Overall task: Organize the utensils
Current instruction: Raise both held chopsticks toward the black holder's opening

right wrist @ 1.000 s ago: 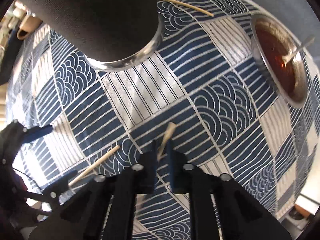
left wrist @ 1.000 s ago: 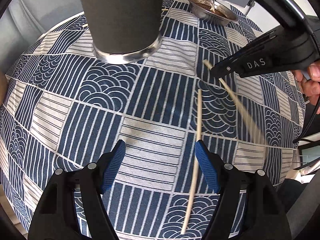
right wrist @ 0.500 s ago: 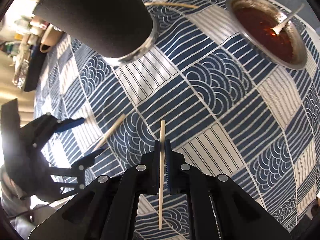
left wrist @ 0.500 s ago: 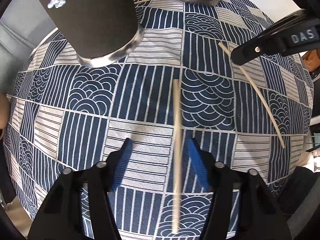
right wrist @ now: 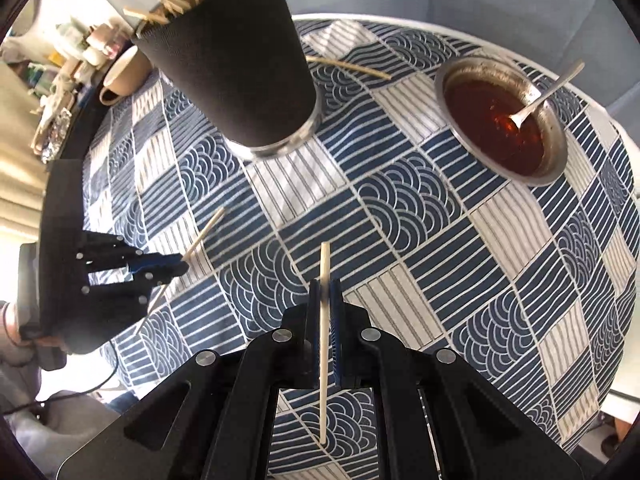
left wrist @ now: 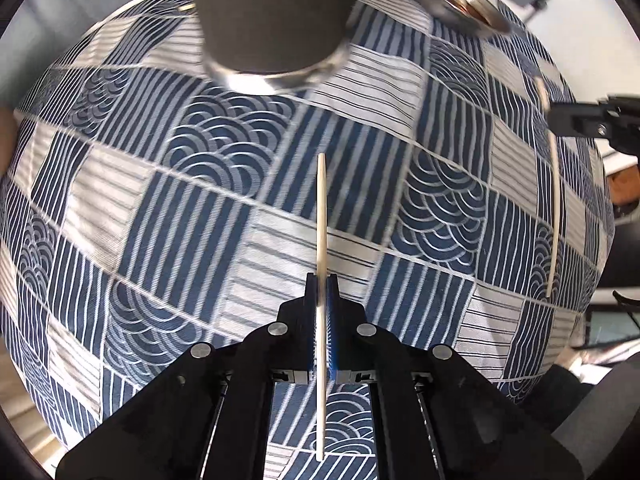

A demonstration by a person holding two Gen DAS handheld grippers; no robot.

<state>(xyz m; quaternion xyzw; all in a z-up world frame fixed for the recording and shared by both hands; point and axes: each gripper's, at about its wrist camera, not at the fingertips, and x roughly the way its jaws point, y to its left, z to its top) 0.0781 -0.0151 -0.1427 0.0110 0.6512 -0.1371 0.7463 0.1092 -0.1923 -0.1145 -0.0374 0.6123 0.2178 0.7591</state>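
My left gripper (left wrist: 321, 280) points down at the patterned cloth. Its jaws are closing, and the blue pads press on a pale chopstick (left wrist: 321, 208) that sticks out ahead of and behind them. My right gripper (right wrist: 325, 284) is shut on a second chopstick (right wrist: 325, 264), held above the cloth. The right wrist view shows the left gripper (right wrist: 182, 267) and its chopstick (right wrist: 204, 232) at the left. A tall black cup (right wrist: 240, 64) with several chopsticks in its mouth stands beyond both grippers. Another chopstick (right wrist: 348, 67) lies on the cloth behind the cup.
A steel bowl (right wrist: 558, 148) of dark red sauce with a spoon (right wrist: 548, 92) in it stands at the far right. A beige mug (right wrist: 120, 76) sits far left by cluttered shelves. The round table's edge (right wrist: 612, 124) curves behind the bowl.
The left gripper's jaws have closed on the chopstick that lay on the cloth between them. The right gripper has risen with its chopstick, so more of the cup and table shows.
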